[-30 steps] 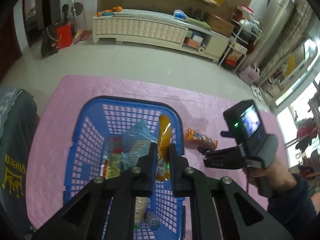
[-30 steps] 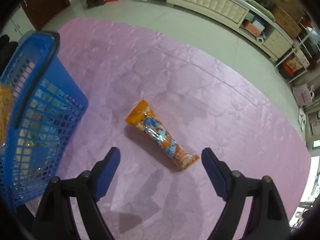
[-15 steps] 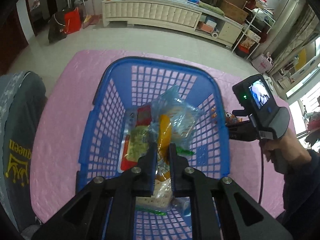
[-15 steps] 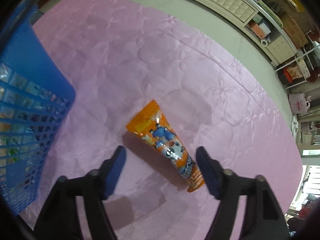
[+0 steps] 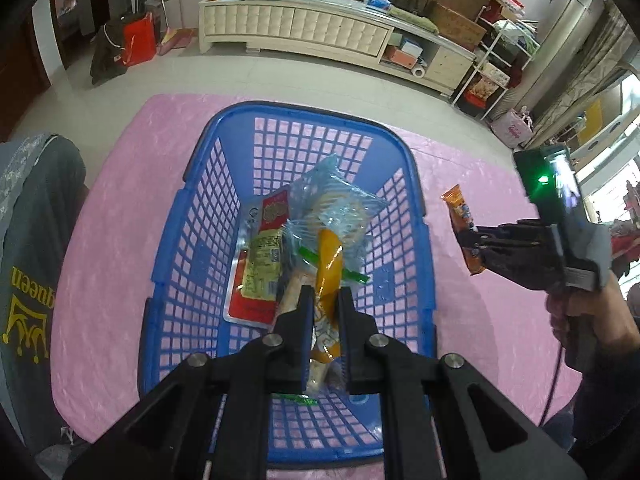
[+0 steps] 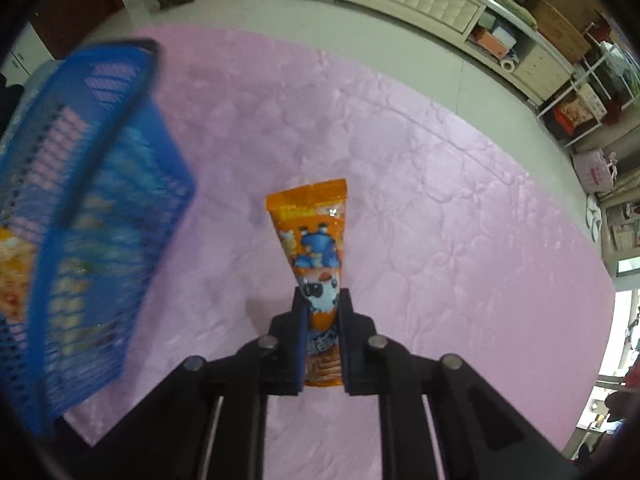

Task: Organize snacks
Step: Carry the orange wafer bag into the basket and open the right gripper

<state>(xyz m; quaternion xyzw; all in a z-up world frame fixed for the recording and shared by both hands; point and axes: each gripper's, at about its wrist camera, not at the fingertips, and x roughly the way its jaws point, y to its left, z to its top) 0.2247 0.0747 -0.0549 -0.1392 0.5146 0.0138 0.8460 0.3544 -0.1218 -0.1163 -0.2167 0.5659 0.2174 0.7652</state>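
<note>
My left gripper (image 5: 323, 298) is shut on a yellow-orange snack packet (image 5: 329, 264) and holds it inside the blue plastic basket (image 5: 404, 168), just above several other snack packs. One of these is a clear blue bag (image 5: 336, 204), another a red and yellow pack (image 5: 262, 264). My right gripper (image 6: 322, 300) is shut on an orange cartoon snack packet (image 6: 314, 232), lifted off the pink mat (image 6: 440, 184). In the left wrist view that same orange cartoon snack packet (image 5: 460, 220) hangs in the right gripper (image 5: 474, 245), right of the basket. In the right wrist view the basket (image 6: 80, 208) is blurred at the left.
The pink mat (image 5: 120, 208) covers the floor under the basket. A person's grey-clothed leg (image 5: 28, 260) borders it on the left. A hand (image 5: 580, 320) holds the right gripper's handle. A long white cabinet (image 5: 300, 32) and shelves (image 5: 504, 56) stand far behind.
My right gripper closed on the orange cartoon packet and lifted it off the mat. My left gripper carried the yellow-orange packet from the basket's right rim to over its middle and lower in.
</note>
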